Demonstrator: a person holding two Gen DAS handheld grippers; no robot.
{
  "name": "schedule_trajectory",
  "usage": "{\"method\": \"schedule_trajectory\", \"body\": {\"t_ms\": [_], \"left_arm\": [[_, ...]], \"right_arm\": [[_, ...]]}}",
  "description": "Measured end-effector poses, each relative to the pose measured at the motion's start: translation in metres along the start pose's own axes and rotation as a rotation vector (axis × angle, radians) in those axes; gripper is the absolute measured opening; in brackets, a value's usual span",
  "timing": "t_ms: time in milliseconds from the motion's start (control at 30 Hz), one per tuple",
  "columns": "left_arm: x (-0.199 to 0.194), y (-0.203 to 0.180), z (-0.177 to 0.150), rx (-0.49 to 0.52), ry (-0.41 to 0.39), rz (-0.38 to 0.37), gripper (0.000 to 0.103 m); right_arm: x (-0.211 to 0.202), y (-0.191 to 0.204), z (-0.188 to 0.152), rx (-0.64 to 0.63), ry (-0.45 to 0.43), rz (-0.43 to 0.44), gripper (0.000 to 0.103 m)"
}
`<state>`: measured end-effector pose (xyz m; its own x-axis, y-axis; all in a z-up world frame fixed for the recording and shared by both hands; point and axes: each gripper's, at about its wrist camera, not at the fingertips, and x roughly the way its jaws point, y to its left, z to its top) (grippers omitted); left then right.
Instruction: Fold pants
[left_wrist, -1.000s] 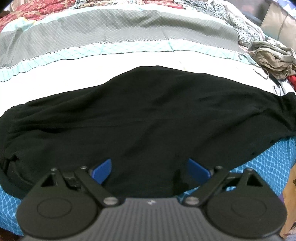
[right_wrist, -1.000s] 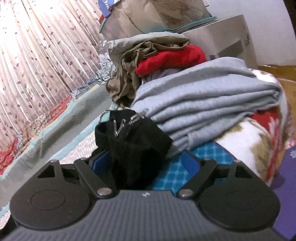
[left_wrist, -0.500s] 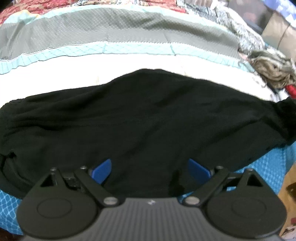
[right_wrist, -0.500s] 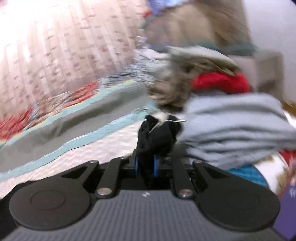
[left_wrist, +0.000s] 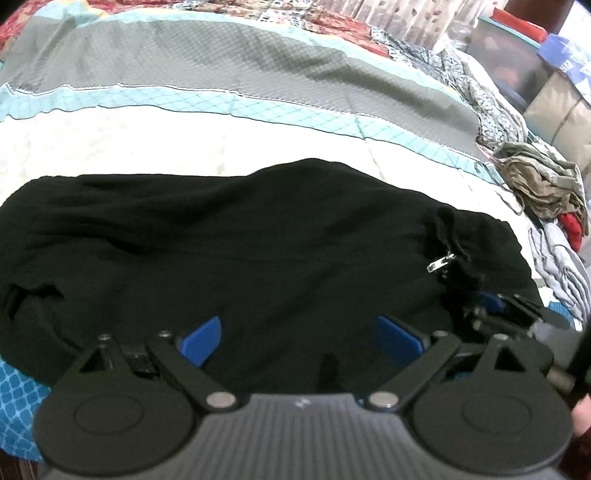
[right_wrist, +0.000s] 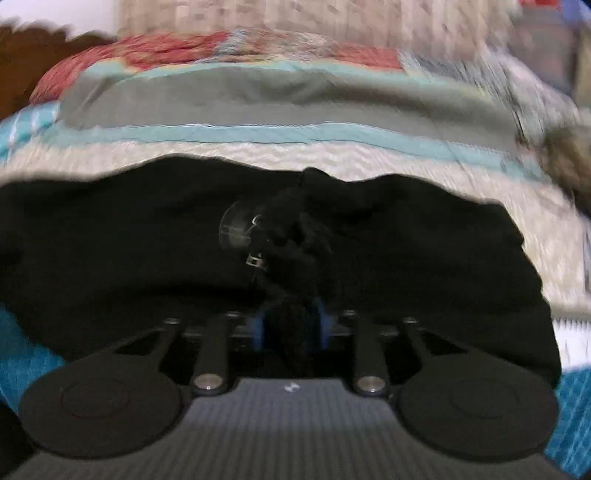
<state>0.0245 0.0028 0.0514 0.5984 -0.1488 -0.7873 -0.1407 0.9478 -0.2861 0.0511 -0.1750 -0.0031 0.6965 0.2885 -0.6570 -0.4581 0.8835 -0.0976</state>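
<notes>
Right gripper (right_wrist: 288, 328) pinches a bunched end of the black fabric pants (left_wrist: 258, 258) between its blue pads; its jaws have just been widening slightly, cloth between them yet. A silver zipper pull (left_wrist: 439, 264) dangles from the bunch. Seen from the left wrist, that gripper sits at four o'clock. Left gripper (left_wrist: 299, 334) hovers with jaws spread wide over the pants' near edge, pinching nothing. Pants lie across the cream, teal and grey quilted bedspread (left_wrist: 221, 103); crumpled olive and red clothes (left_wrist: 543, 184) sit at two o'clock
</notes>
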Motion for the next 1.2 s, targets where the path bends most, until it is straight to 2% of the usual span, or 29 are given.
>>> {"method": "schedule_trajectory", "body": {"t_ms": [33,67,133,200,233,267,367,467,500,567,600,633,800,833,867,1000,1100,1200], "left_arm": [[-0.002,0.002,0.000,-0.002,-0.007,-0.001,0.095],[-0.002,0.003,0.000,-0.005,-0.011,-0.001,0.096],[-0.002,0.008,0.000,-0.021,-0.012,0.001,0.096],[0.002,0.011,0.000,-0.041,-0.001,0.000,0.096],[0.005,0.011,0.000,-0.046,0.007,-0.003,0.096],[0.006,0.011,-0.001,-0.050,0.015,-0.006,0.096],[0.008,0.005,-0.001,-0.028,0.022,-0.002,0.096],[0.006,0.002,-0.003,-0.013,0.017,0.004,0.096],[0.006,0.002,-0.003,-0.012,0.017,0.008,0.096],[0.006,0.003,-0.005,-0.012,0.022,0.020,0.096],[0.006,0.004,-0.005,-0.013,0.024,0.026,0.096],[0.004,0.006,-0.005,-0.015,0.024,0.029,0.096],[-0.014,0.020,-0.009,-0.020,-0.013,0.026,0.096],[-0.021,0.026,-0.010,-0.026,-0.028,0.023,0.096],[-0.029,0.033,-0.012,-0.034,-0.046,0.019,0.097],[-0.062,0.071,-0.024,-0.110,-0.121,0.041,0.100],[-0.083,0.109,-0.035,-0.220,-0.180,0.081,0.101],[-0.093,0.154,-0.043,-0.378,-0.217,0.101,0.101]], "right_arm": [[-0.005,0.004,0.002,-0.022,-0.003,0.026,0.064],[-0.013,0.003,0.005,-0.027,-0.007,0.074,0.069],[-0.032,-0.004,0.011,-0.013,-0.043,0.138,0.068],[-0.047,-0.017,0.016,0.029,-0.077,0.158,0.065],[-0.054,-0.025,0.018,0.072,-0.102,0.161,0.059],[-0.058,-0.034,0.020,0.128,-0.123,0.161,0.047],[-0.059,-0.059,0.026,0.296,-0.148,0.172,0.032],[-0.041,-0.056,0.020,0.358,-0.108,0.142,0.022],[-0.029,-0.051,0.018,0.366,-0.080,0.150,0.021],[0.002,-0.040,0.004,0.364,0.041,0.140,0.020],[0.009,-0.032,-0.004,0.349,0.052,0.129,0.020],[0.007,-0.025,-0.010,0.319,0.007,0.115,0.019],[0.001,-0.022,0.006,0.337,0.029,0.088,0.020],[-0.006,-0.026,0.006,0.350,0.018,0.072,0.024],[-0.016,-0.023,0.008,0.354,-0.011,0.056,0.024],[-0.046,0.001,0.009,0.363,-0.113,0.069,0.024],[-0.039,0.025,0.007,0.354,-0.071,0.160,0.024],[-0.029,0.061,0.004,0.281,0.004,0.243,0.024]]}}
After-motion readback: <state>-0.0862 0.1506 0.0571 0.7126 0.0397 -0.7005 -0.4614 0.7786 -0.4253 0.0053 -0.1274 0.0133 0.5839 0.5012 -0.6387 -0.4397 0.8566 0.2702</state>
